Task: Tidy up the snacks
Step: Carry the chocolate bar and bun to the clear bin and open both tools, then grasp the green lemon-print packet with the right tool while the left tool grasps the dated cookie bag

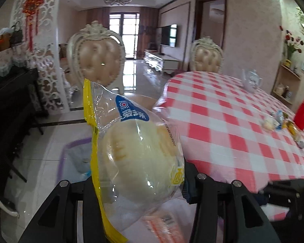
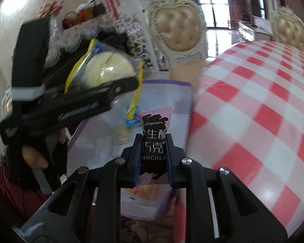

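Now the left hand-held gripper (image 1: 139, 184) is clamped on a clear-wrapped bun (image 1: 137, 158), its jaws part-way apart with the packet filling the gap between them. The bun looks light, soft and easily squashed, and its film is slick with a yellow sealed edge running up the side; I judge a gentle hold across the puffed middle safer than pinching the loose film, which could slide out. The right hand-held gripper (image 2: 153, 151) is closed tight on a slim pink-and-black chocolate packet (image 2: 155, 133), gripped at its lower half, the top sticking out ahead of the fingers. That packet seems light and fairly stiff, so a narrow pinch should hold. Below and ahead of both tools sits a clear bin with a purple rim (image 2: 166, 83), a few snacks already inside. To the right lies the checked surface (image 2: 253, 105).
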The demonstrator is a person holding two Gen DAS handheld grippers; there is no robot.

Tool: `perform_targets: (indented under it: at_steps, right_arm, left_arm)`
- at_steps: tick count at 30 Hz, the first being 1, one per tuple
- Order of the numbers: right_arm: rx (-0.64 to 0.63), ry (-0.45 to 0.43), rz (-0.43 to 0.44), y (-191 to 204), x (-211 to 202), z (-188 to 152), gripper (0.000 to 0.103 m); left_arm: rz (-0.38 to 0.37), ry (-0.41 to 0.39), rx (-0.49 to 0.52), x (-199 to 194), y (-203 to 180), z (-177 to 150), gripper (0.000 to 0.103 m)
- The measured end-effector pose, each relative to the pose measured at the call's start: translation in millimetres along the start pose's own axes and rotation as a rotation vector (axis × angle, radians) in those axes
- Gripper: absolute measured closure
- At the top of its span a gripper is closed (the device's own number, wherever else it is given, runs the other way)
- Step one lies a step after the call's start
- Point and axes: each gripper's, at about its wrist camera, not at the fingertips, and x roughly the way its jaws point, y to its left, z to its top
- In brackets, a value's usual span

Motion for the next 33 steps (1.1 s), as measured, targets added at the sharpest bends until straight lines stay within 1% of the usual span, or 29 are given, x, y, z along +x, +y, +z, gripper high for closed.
perform_targets:
  at_steps: [3, 4, 5, 6, 7, 8, 10, 12, 14, 16, 18, 21, 24, 25, 26, 28, 30, 31, 33]
  right_arm:
    - [-0.043, 0.028, 0.043, 15, 14, 1, 0.076]
    - [-0.061, 0.034, 0.067, 19, 18, 1, 0.076]
    - [-0.07, 0.03, 0.081, 22, 20, 0, 0.068]
    - [-0.069, 0.023, 0.087, 22, 20, -1, 0.051]
    - [-0.064, 0.015, 0.088, 20, 18, -1, 0.041]
    - [-0.052, -0.005, 0.082, 14, 13, -2, 0.029]
    - [-0.03, -0.033, 0.071, 2, 1, -3, 0.029]
    - [0.005, -0.066, 0.038, -17, -17, -5, 0.029]
    - [0.043, -0.104, -0.005, -43, -38, -11, 0.029]
    - [0.09, -0.119, -0.047, -66, -55, -18, 0.028]
    - [0.168, -0.136, -0.107, -97, -79, -29, 0.027]
    - [0.295, -0.157, -0.206, -148, -114, -48, 0.027]
    - [0.391, -0.175, -0.298, -190, -153, -68, 0.027]
    - [0.418, -0.186, -0.339, -204, -168, -78, 0.027]
    - [0.443, -0.196, -0.374, -215, -185, -88, 0.026]
    - [0.487, -0.214, -0.434, -236, -211, -102, 0.024]
    - [0.563, -0.248, -0.487, -262, -240, -121, 0.023]
    - [0.602, -0.263, -0.498, -274, -254, -131, 0.023]
    - [0.678, -0.297, -0.506, -295, -278, -150, 0.023]
  left_arm:
    - [0.028, 0.004, -0.021, 1, 12, 1, 0.054]
    - [0.048, 0.002, -0.045, 2, 16, 2, 0.049]
    - [0.069, -0.004, -0.062, 1, 19, 3, 0.036]
    - [0.092, -0.018, -0.078, -2, 21, 3, 0.029]
    - [0.11, -0.041, -0.087, -7, 22, 4, 0.017]
    - [0.12, -0.072, -0.088, -13, 20, 4, 0.016]
    - [0.122, -0.102, -0.067, -18, 13, 5, 0.016]
    - [0.099, -0.101, -0.043, -18, 1, 4, 0.016]
    - [0.052, -0.085, -0.026, -12, -17, 0, 0.016]
    - [-0.012, -0.049, -0.002, -5, -39, -5, 0.016]
    - [-0.103, 0.009, 0.036, 4, -70, -10, 0.016]
    - [-0.267, 0.078, 0.095, 15, -124, -14, 0.016]
    - [-0.424, 0.119, 0.156, 25, -187, -13, 0.016]
    - [-0.456, 0.125, 0.175, 28, -204, -11, 0.016]
    - [-0.488, 0.133, 0.207, 36, -229, -8, 0.016]
    - [-0.515, 0.139, 0.253, 48, -265, -4, 0.016]
    - [-0.523, 0.154, 0.302, 61, -298, 2, 0.016]
    - [-0.516, 0.164, 0.35, 74, -320, 6, 0.016]
    - [-0.481, 0.179, 0.397, 94, -344, 12, 0.016]
